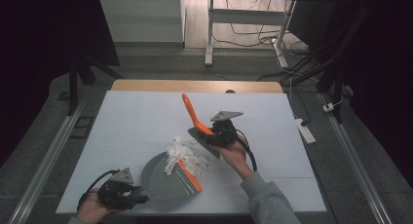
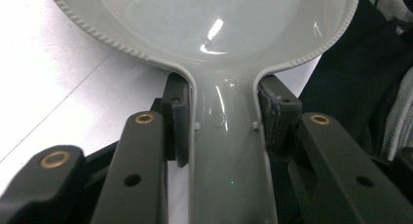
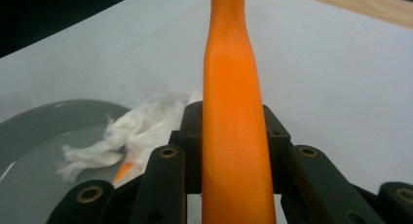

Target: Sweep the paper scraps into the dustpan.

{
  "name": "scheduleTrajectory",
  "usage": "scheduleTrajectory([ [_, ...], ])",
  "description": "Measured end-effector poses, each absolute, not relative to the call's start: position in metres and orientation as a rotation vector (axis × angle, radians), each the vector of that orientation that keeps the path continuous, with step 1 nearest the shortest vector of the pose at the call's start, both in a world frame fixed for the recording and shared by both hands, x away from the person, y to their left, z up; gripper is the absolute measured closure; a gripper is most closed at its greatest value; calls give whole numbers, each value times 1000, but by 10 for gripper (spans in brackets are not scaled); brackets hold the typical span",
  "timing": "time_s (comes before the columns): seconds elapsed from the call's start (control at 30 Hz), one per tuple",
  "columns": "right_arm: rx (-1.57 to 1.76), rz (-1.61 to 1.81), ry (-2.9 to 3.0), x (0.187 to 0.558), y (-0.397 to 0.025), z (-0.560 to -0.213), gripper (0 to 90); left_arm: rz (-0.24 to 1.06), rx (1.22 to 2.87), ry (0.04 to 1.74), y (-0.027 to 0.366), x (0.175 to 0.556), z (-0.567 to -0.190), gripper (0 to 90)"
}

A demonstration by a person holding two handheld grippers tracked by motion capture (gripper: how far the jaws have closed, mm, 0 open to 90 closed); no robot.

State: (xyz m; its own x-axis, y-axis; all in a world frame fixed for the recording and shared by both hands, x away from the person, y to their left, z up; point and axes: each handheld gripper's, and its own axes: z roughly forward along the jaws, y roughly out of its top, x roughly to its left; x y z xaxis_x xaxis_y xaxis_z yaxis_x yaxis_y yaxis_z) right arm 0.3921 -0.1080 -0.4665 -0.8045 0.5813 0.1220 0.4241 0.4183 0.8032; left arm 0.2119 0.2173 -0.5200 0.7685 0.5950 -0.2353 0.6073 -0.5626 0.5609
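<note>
**Sweeping Scraps into Dustpan: Mid-Step**

Room: dark surround, grey floor, desk legs (image 1: 210, 36) and loose cables beyond. Power strip (image 1: 305, 130) on floor at right.

Table (image 1: 126, 121): white top, wooden far edge.

Dustpan (image 1: 163, 180): grey, near front edge, orange lip toward the right. Handle (image 2: 229, 151) clamped between the jaws of left gripper (image 1: 122, 191); pads pressed on both sides.

Paper scraps (image 1: 184, 153): white, torn, heaped across the pan lip, partly on table.

Brush (image 1: 195, 118): orange handle angled up and away, head down just beside the scraps. Held firmly by right gripper (image 1: 221, 132), jaws closed on handle.

Judged step: sweeping, scraps half in. Next move calls for a short stroke toward the pan, lip kept flat on table, pan held steady.
</note>
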Motion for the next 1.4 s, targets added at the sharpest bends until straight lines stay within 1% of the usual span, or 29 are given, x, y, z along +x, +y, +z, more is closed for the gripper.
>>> scheduleTrajectory([
  [0.27, 971, 1287, 2424, 422, -108, -467, 705, -29, 2322, 891, 218, 212, -520, 617],
  [0.53, 1060, 1181, 2411, 446, -103, -488, 705, -34, 2319, 893, 217, 212, -521, 617],
  [0.73, 1079, 1104, 2439, 453, -100, -500, 706, -32, 2319, 894, 217, 212, -521, 617],
  [0.87, 1051, 1118, 2471, 449, -94, -500, 706, -33, 2319, 893, 217, 212, -521, 617],
  [1.03, 991, 1120, 2521, 435, -85, -501, 706, -30, 2320, 896, 217, 211, -521, 617],
  [1.17, 903, 1137, 2579, 414, -76, -502, 706, -33, 2319, 896, 216, 212, -521, 617],
  [1.4, 830, 1182, 2651, 389, -69, -501, 706, -34, 2322, 897, 215, 212, -521, 617],
])
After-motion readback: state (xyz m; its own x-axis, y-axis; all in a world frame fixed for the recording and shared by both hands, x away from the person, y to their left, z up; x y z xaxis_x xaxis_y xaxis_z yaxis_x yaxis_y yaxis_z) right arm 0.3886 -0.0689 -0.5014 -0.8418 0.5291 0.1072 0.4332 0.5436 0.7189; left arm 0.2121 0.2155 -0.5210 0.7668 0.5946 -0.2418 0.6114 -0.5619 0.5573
